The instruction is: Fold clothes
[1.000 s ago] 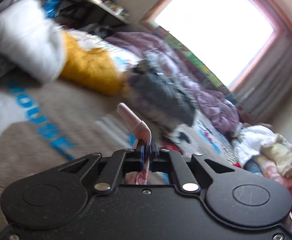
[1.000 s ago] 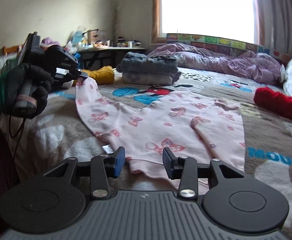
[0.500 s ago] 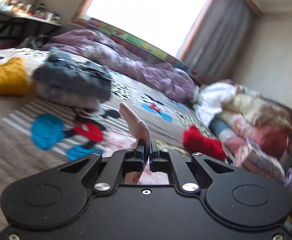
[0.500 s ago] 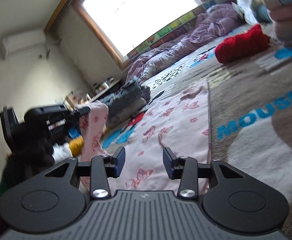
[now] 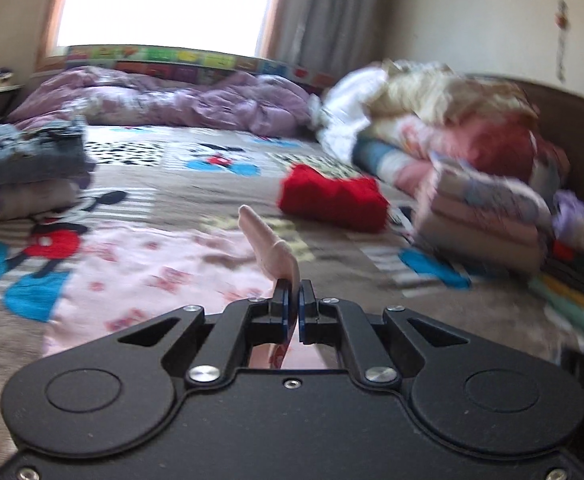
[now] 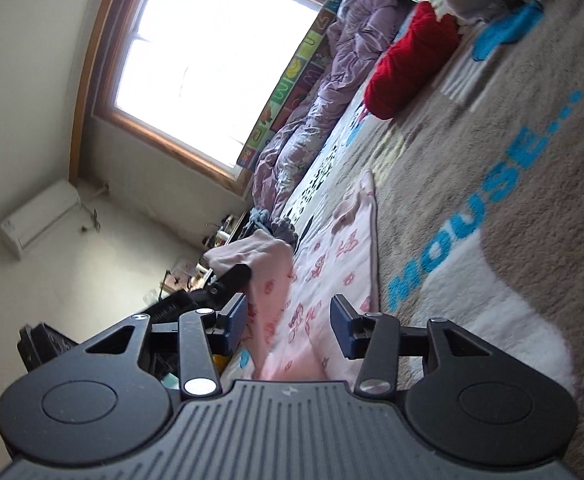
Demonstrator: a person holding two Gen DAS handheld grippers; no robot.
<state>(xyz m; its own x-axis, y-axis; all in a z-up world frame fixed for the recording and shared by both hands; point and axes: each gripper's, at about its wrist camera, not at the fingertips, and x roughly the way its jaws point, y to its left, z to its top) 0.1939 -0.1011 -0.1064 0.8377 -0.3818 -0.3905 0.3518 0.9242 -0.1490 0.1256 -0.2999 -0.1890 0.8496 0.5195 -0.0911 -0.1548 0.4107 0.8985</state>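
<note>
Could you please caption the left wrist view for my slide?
Left gripper pinching the pink garment above the blanket.

left gripper [image 5: 292,304] pinching pink garment [image 5: 164,276]

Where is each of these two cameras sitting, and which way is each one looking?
Left wrist: rides the left gripper, looking across the bed toward the window; its jaws pinch the pink garment.
Right wrist: rides the right gripper, rolled sideways, low over the blanket; jaws opening, nothing gripped; the left gripper shows.
Shared: the pink garment, red folded garment, purple duvet.
</note>
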